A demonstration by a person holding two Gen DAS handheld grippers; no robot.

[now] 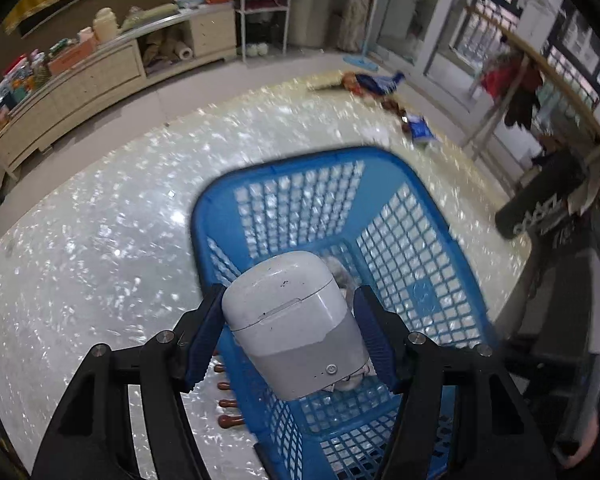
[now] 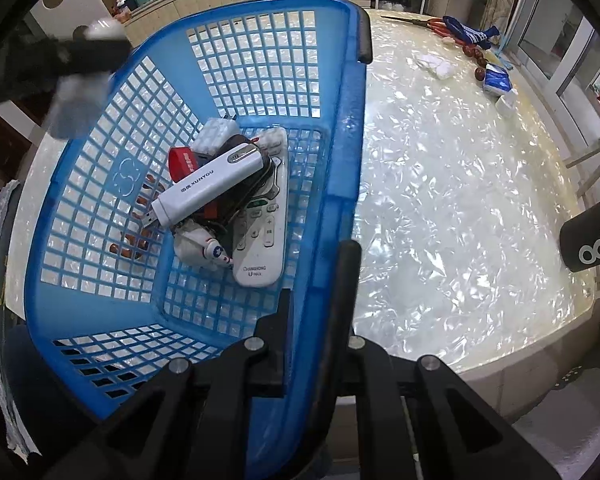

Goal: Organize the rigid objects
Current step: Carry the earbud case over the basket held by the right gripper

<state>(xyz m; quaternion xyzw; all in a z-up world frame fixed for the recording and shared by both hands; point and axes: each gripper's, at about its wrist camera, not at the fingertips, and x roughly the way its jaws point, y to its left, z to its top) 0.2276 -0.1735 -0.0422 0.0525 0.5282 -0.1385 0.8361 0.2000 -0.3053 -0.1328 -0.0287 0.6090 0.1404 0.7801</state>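
Observation:
My left gripper is shut on a white and grey earbud case and holds it above the blue plastic basket. My right gripper is shut on the basket's near rim. Inside the basket lie a white remote control, a white XUNYOU USB stick, a red item and other small objects. The left gripper and its case show blurred at the upper left of the right wrist view.
The basket stands on a shiny pearl-patterned table. At the table's far side lie scissors, a blue cloth, a blue packet and brown beads. A black cylinder is at the right. A long cabinet stands behind.

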